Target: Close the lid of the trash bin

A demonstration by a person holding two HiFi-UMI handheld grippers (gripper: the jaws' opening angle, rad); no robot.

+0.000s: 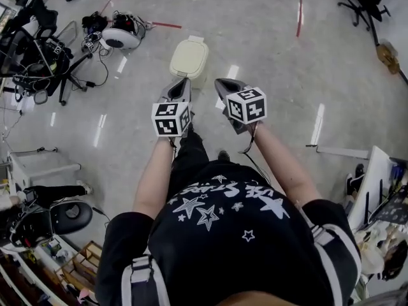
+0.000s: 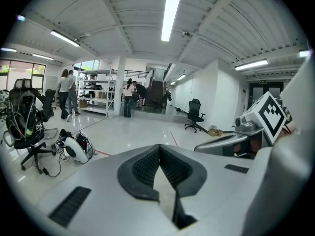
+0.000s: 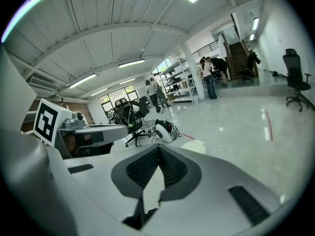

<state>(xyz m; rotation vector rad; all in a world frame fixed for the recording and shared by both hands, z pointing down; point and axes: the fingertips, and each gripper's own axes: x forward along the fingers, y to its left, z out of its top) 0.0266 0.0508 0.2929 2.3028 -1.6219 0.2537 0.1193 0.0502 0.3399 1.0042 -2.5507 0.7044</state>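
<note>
I am holding my left gripper (image 1: 183,83) and right gripper (image 1: 222,83) pinched together, empty, clear of the cream rounded plastic trash bin (image 1: 189,59), seemingly closed

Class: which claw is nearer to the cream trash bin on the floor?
Left. The left claw points straight at the trash bin, its tip by the near edge; the right claw is off to the bin's right.

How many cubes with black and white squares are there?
2. The left cube sits on the left gripper; the right cube sits on the right gripper. None looks hidden.
</note>
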